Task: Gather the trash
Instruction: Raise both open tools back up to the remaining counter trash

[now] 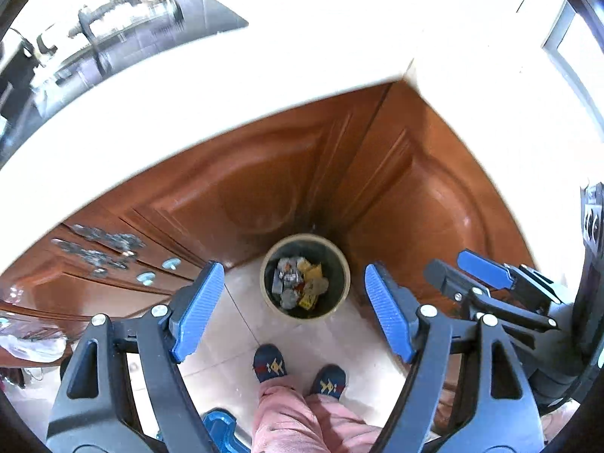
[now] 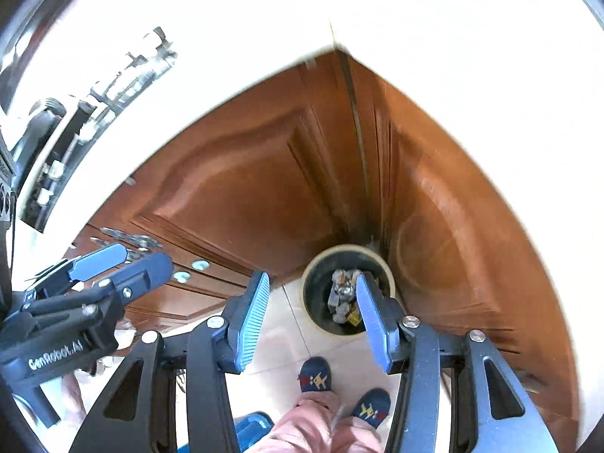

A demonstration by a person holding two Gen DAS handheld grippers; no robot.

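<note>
The left gripper [image 1: 290,309] has its fingers [image 1: 198,311] spread wide with nothing between them; the right gripper [image 2: 309,321] also stands parted and empty. Below both, at lower centre of each frame, the bin [image 1: 341,264] sits on the tiled floor [image 1: 234,339] in the corner of the wooden cabinets [image 1: 264,173], holding crumpled wrappers [image 1: 300,283]. Those 2 grippers would likely find such scraps light, soft and crushable; pinch a raised fold. The person's slippers [image 1: 268,364] stand just before it.
</note>
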